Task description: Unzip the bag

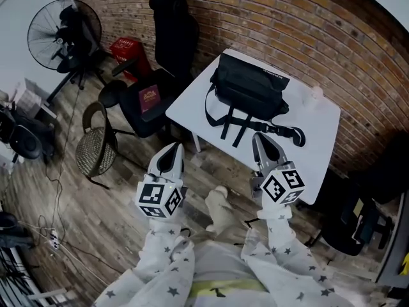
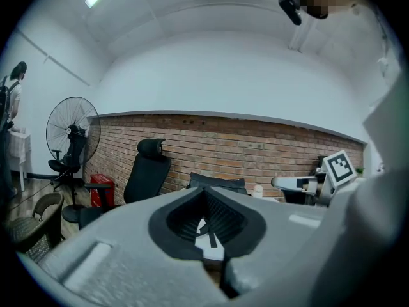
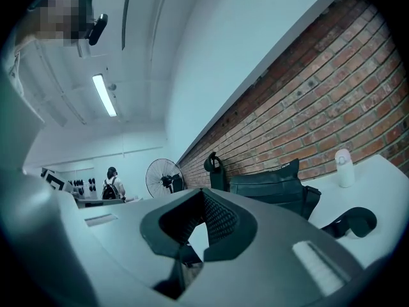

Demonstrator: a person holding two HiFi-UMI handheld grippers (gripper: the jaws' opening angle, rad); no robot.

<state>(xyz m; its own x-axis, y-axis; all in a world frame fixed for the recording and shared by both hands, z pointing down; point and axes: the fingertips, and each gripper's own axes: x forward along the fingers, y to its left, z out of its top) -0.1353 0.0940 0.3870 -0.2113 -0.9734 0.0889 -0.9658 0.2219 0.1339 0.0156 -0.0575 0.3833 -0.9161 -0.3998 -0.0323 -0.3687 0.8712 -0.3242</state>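
Observation:
A black bag [image 1: 249, 91] lies on the white table [image 1: 319, 146] by the brick wall, with its straps [image 1: 233, 126] trailing toward the table's near edge. My left gripper [image 1: 171, 148] hangs over the floor, short of the table's left corner, shut and empty. My right gripper [image 1: 259, 137] is shut too, with nothing in it, and its tips are above the table's near edge close to the straps. In the left gripper view the bag [image 2: 217, 183] shows beyond the closed jaws. The right gripper view shows the bag [image 3: 268, 187] standing ahead, apart from the jaws.
A small white bottle [image 1: 316, 94] stands on the table right of the bag. A black office chair [image 1: 169, 50], a red box [image 1: 128, 48], a fan [image 1: 64, 34] and a wicker chair [image 1: 96, 146] are to the left. Cables lie on the floor at left.

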